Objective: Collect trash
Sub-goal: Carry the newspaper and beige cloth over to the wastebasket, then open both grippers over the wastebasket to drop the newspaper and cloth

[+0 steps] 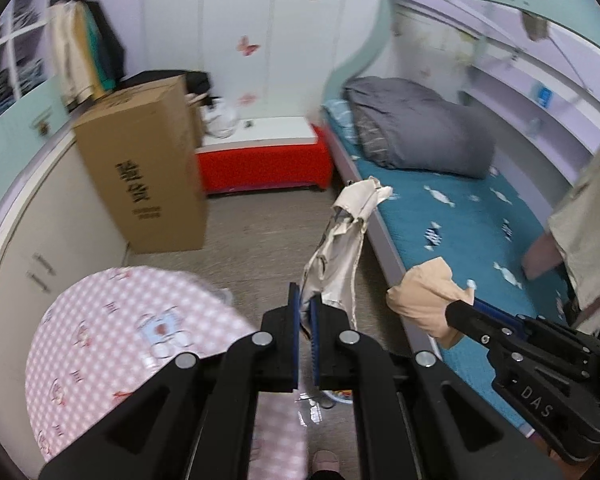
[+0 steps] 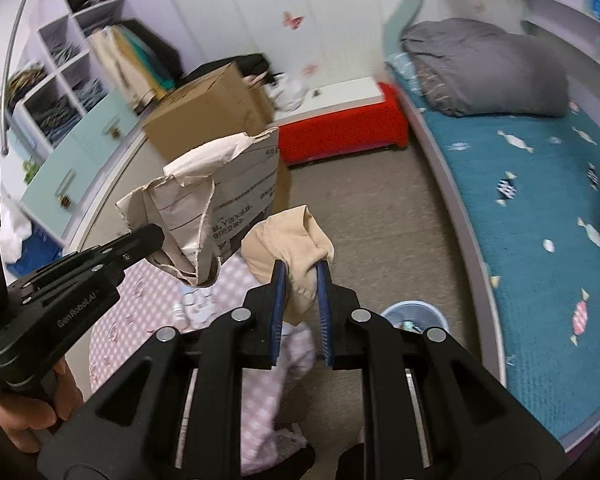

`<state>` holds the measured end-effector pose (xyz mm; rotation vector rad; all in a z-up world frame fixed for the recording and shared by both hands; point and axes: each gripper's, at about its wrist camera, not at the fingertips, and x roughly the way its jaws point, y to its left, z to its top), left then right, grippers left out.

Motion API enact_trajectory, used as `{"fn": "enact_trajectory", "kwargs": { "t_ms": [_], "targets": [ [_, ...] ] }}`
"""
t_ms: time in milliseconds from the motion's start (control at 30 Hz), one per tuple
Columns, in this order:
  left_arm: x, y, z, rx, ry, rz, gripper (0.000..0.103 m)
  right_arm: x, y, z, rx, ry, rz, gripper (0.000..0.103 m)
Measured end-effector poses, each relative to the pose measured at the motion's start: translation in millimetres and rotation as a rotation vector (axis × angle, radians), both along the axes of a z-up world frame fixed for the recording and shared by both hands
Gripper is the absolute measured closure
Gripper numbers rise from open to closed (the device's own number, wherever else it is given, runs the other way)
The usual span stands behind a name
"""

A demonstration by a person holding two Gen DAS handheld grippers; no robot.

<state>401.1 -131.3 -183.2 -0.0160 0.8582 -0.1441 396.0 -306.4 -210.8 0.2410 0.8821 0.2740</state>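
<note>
My left gripper [image 1: 306,300] is shut on a torn, crumpled beige paper bag [image 1: 344,248] and holds it in the air above the floor. The bag also shows in the right wrist view [image 2: 204,200] with printed text on it. My right gripper [image 2: 303,270] is shut on a tan wad of cloth-like trash [image 2: 290,240] and holds it up; the wad shows in the left wrist view [image 1: 424,300] beside the bed edge. A pale blue bin [image 2: 414,314] with items inside sits on the floor below my right gripper.
A round table with a pink checked cloth [image 1: 112,344] is at lower left. A tall cardboard box [image 1: 148,168] stands by white cabinets. A red bench [image 1: 264,160] is at the far wall. A bed with a teal sheet [image 1: 460,232] and grey duvet [image 1: 416,128] runs along the right.
</note>
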Motion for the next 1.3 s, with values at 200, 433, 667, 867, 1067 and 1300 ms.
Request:
{"fn": "enact_trajectory", "kwargs": {
  "t_ms": [200,433,667,867,1067,1300],
  "targets": [
    [1.0,-63.6,2.1,-0.007,-0.002,-0.096,0.099,-11.6,-56.0,4.8,0.001,-0.014,-0.088,0.087],
    [4.4,-107.7,-6.1,0.007,0.020,-0.160,0.099,-19.7,-102.6,2.1,0.009,-0.011,-0.160,0.087],
    [17.3,-136.2,-27.0,0.043,0.072,-0.196,0.099,-23.2,-133.1,-10.3,0.023,0.010,-0.209,0.087],
    [32.7,-153.3,-42.9,0.054,0.114,-0.230,0.097,-24.6,-149.7,-19.8,0.038,0.029,-0.249,0.087],
    [43.9,-158.9,-52.9,0.043,0.150,-0.226,0.046,-22.7,-161.0,-27.3,0.049,0.052,-0.278,0.087],
    [39.9,-156.1,-51.8,0.075,0.133,-0.202,0.038,-19.9,-155.7,-27.6,0.048,0.053,-0.272,0.087]
  ]
}}
